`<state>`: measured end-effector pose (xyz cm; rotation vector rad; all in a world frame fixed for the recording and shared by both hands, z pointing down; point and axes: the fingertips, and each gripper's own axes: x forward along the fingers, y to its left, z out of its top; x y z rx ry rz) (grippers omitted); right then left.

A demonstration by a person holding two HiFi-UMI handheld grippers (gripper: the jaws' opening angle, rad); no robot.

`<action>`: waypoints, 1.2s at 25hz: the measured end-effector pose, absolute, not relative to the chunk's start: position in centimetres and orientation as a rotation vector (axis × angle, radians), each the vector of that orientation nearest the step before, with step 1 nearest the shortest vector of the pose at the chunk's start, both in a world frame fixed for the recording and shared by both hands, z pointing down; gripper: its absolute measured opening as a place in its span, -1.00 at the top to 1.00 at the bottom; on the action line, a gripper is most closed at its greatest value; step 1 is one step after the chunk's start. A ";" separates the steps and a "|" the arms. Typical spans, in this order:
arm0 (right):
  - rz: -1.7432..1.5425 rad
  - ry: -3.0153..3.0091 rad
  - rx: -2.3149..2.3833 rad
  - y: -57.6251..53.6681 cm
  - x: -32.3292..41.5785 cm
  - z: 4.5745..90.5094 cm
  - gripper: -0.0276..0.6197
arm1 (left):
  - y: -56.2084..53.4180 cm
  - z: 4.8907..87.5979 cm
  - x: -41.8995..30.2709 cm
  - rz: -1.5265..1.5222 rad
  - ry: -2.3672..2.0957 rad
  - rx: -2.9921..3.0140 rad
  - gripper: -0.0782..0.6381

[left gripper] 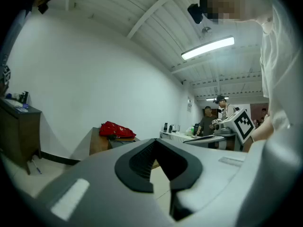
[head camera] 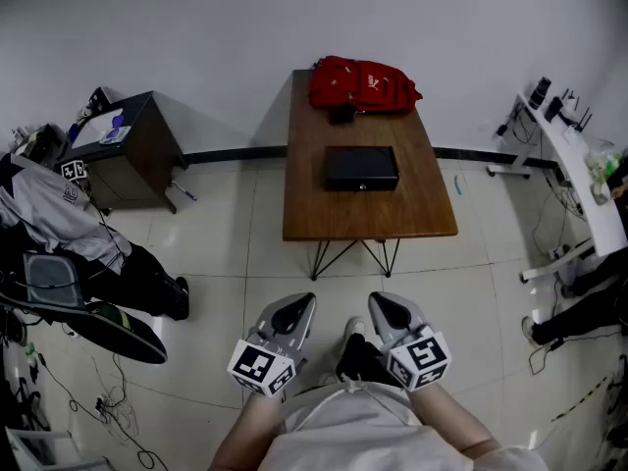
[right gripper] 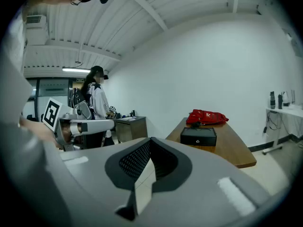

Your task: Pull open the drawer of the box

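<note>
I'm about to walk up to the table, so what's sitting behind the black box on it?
A red fabric backpack lies behind the black rectangular box, at the far end of the brown wooden table. The box's rear face and anything under the backpack are hidden.

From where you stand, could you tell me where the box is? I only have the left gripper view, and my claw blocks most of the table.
Observer: The black box sits mid-table on the wooden table, in front of the red bag.
Operator: Thank you. Is its drawer out at all?
Observer: No, in the right gripper view its front looks flush, with nothing pulled out.
Operator: And the right claw?
Observer: The right claw is shut and empty, held over the floor, short of the table.
</note>
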<state>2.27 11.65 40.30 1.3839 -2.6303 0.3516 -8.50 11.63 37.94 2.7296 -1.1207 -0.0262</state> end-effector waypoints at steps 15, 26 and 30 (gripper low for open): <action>0.399 -2.650 1.405 -6.8 7.2 41.2 0.89 | -5.4 38.9 -4.0 0.017 -1.134 2.711 0.78; 0.377 -2.527 1.386 -19.3 10.6 44.1 0.89 | -16.9 40.5 -2.0 0.056 -1.191 2.631 0.78; 0.369 -2.472 1.399 -21.7 11.4 46.0 0.89 | -18.8 41.4 -1.8 0.077 -1.193 2.608 0.78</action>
